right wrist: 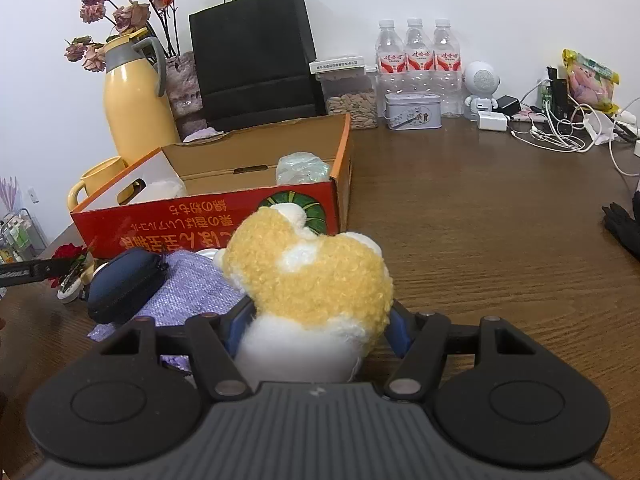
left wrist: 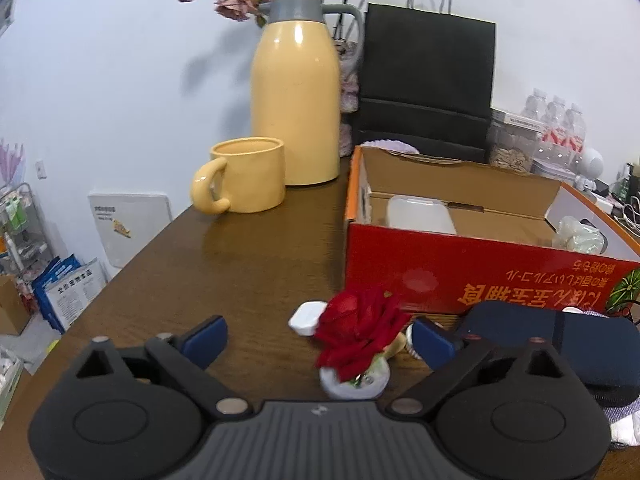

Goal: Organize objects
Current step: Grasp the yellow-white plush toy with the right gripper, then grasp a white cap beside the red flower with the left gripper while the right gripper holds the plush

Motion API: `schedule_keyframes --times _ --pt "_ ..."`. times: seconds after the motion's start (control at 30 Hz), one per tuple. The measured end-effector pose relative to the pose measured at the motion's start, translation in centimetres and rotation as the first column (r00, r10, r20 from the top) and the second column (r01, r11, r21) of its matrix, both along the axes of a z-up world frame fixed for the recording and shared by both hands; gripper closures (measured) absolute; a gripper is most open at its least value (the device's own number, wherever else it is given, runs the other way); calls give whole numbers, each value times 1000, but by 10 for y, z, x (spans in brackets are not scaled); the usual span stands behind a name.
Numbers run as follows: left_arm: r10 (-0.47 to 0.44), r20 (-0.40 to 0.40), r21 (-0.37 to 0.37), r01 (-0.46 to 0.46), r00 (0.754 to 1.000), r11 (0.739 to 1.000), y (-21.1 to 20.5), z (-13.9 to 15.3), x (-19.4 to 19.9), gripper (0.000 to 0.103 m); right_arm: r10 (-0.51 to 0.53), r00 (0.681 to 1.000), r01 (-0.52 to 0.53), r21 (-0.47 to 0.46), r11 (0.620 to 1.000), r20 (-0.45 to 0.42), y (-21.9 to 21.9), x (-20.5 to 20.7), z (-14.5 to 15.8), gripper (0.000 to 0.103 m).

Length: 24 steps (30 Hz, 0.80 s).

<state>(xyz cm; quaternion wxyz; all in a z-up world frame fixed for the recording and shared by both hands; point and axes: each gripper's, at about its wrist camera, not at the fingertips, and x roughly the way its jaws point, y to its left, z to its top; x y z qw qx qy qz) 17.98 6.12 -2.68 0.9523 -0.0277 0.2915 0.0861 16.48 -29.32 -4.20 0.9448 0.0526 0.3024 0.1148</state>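
Wooden table [left wrist: 248, 264]: cardboard box [left wrist: 460, 280] (lidded tub [left wrist: 420, 214] inside).

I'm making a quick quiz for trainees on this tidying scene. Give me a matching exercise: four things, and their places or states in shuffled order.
Things:
1. plush toy
2. red rose
3. yellow mug
4. dark blue case

Places or states:
A. beside the yellow flask
B. between the open left gripper fingers
C. clamped in the right gripper
D. lying on purple cloth

Pairs: 1-C, 2-B, 3-A, 4-D
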Motion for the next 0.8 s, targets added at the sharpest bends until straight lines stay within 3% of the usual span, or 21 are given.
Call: schedule_keyframes --times 0.3,0.4,0.5,0.8 --pt "-18 -5 -16 18 1000 1000 -1 -2 6 22 5 1000 -5 2 1000 6 2 -1 1 37" --pt "-35 -19 -23 34 999 999 -2 -3 8 37 6 1000 -6 3 1000 6 2 -1 2 37" --pt "-51 -31 -47 49 998 998 0 -5 9 66 8 1000 -8 5 1000 9 3 -2 3 37" --pt "-31 -22 -60 29 999 998 8 -3 0 67 7 1000 -7 10 1000 14 1 -3 4 37"
